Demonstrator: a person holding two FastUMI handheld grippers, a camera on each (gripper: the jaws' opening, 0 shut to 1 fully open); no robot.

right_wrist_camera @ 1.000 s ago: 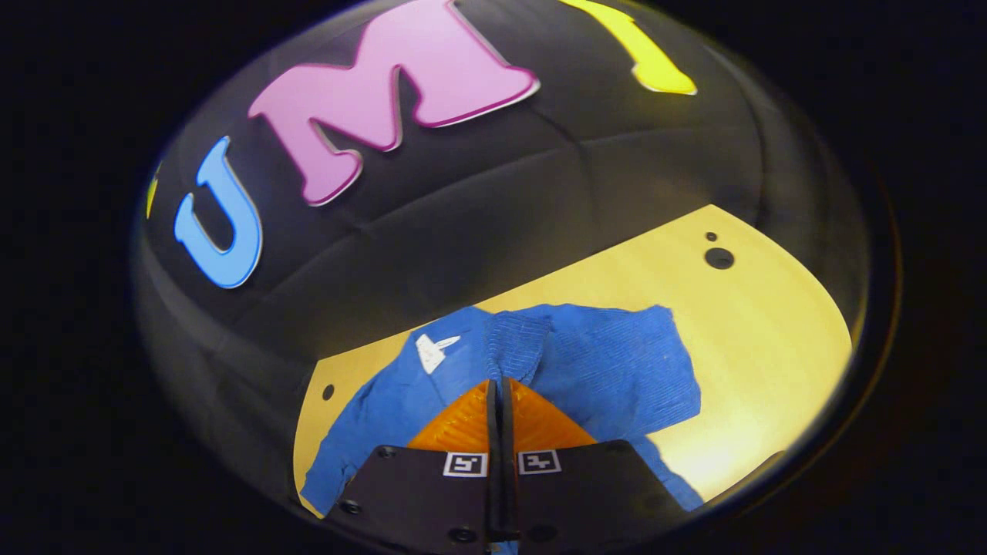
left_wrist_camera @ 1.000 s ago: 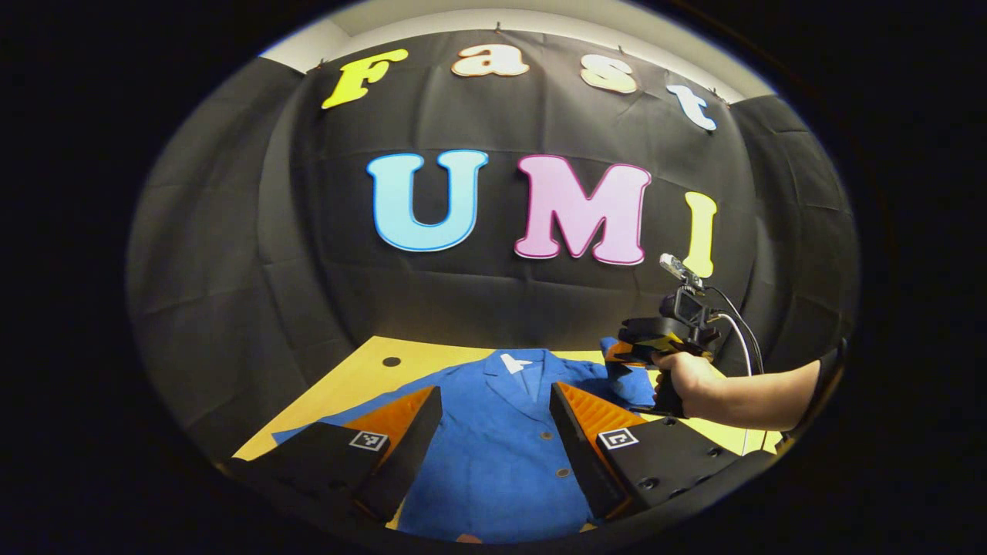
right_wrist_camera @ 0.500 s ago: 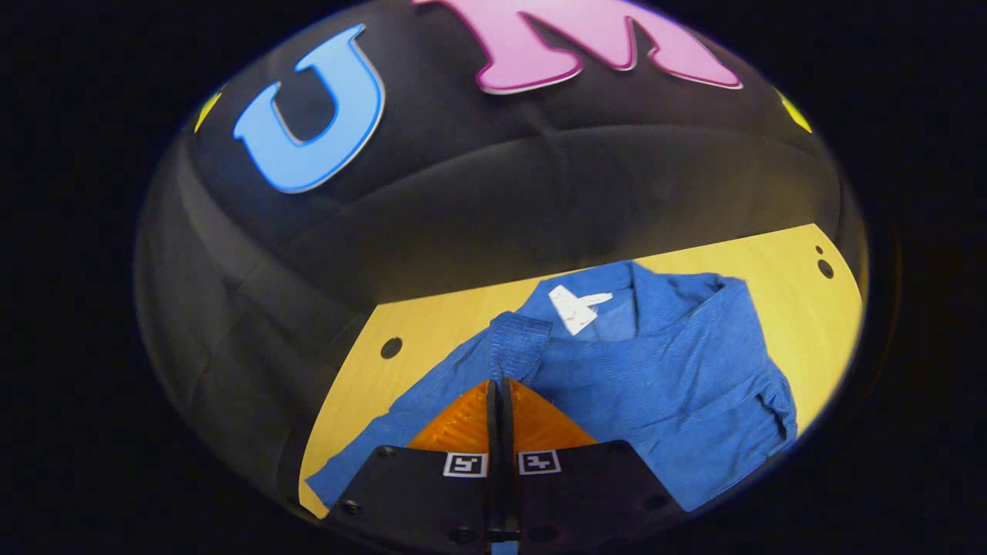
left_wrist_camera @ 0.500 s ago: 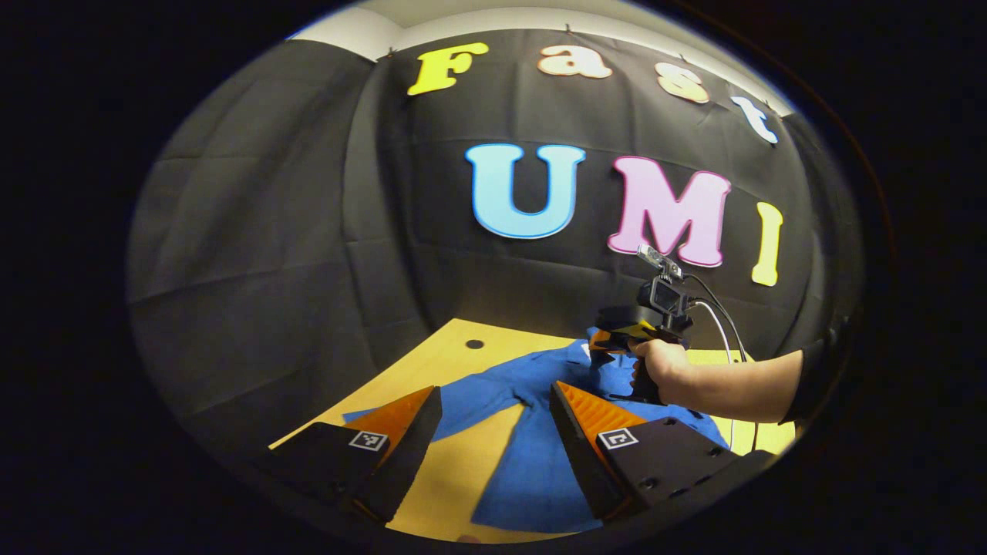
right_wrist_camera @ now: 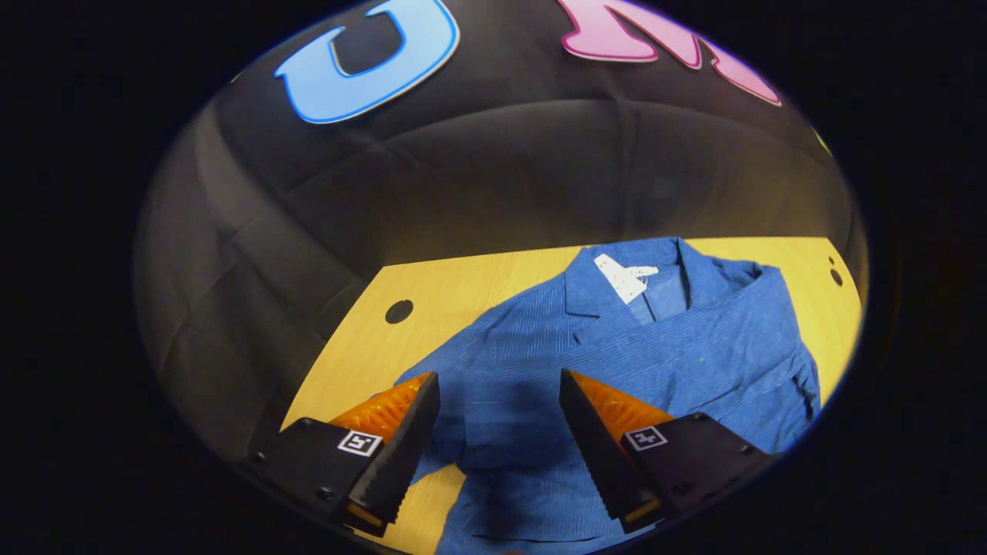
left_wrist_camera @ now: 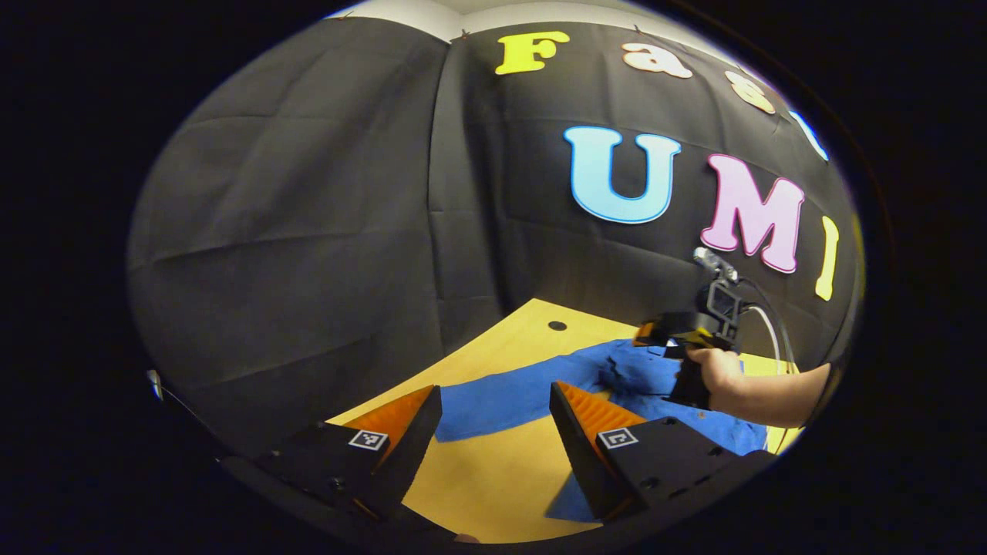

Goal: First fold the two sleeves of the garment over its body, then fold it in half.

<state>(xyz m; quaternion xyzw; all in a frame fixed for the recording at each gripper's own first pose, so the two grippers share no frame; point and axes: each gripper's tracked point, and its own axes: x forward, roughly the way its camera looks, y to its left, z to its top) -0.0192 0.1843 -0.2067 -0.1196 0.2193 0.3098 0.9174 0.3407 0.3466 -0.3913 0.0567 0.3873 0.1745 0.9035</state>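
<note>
Garment (right_wrist_camera: 617, 347) beneath right gripper (right_wrist_camera: 497, 397), fingers (right_wrist_camera: 401, 432) spread apart

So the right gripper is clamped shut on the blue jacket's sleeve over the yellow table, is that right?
Not quite. In the right gripper view the right gripper stands open above the blue jacket, its jaws spread apart and holding nothing. The jacket does lie on the yellow table, with one sleeve folded across its body.
</note>
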